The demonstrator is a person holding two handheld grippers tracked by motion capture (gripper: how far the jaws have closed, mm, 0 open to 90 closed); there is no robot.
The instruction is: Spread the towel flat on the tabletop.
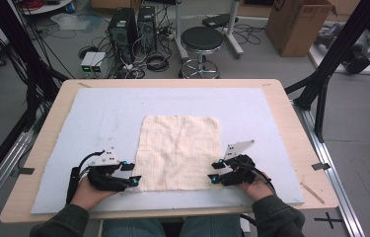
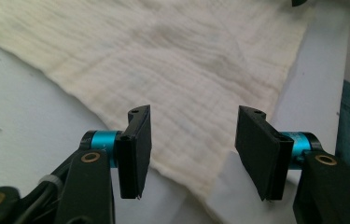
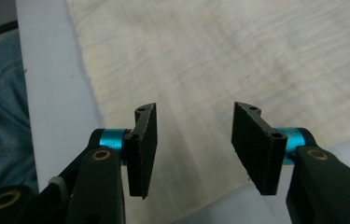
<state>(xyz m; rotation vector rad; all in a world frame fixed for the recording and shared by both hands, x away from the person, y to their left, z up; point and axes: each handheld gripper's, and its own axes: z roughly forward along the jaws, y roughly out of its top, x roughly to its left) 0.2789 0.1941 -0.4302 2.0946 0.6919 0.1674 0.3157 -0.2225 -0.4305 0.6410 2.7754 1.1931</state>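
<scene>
High view: cloth flat, both grippers at its near corners

High view shows a cream cloth [image 1: 180, 152] lying flat near the middle of a pale blue mat [image 1: 251, 106] that covers most of the wooden counter [image 1: 291, 116]. Bare mat runs wide on the left, right and far sides of the cloth; along the near edge only a narrow strip of mat is left before the counter's rim.

Left gripper [image 1: 132, 174] sits at the cloth's near left corner, its jaws wide apart with nothing between them; in the left gripper view [image 2: 191, 151] that corner's edge lies between and below the jaws.

Right gripper [image 1: 215, 172] sits at the near right corner, jaws equally wide and empty; in the right gripper view [image 3: 192, 147] they hang over the cloth, just inside its edge.
</scene>
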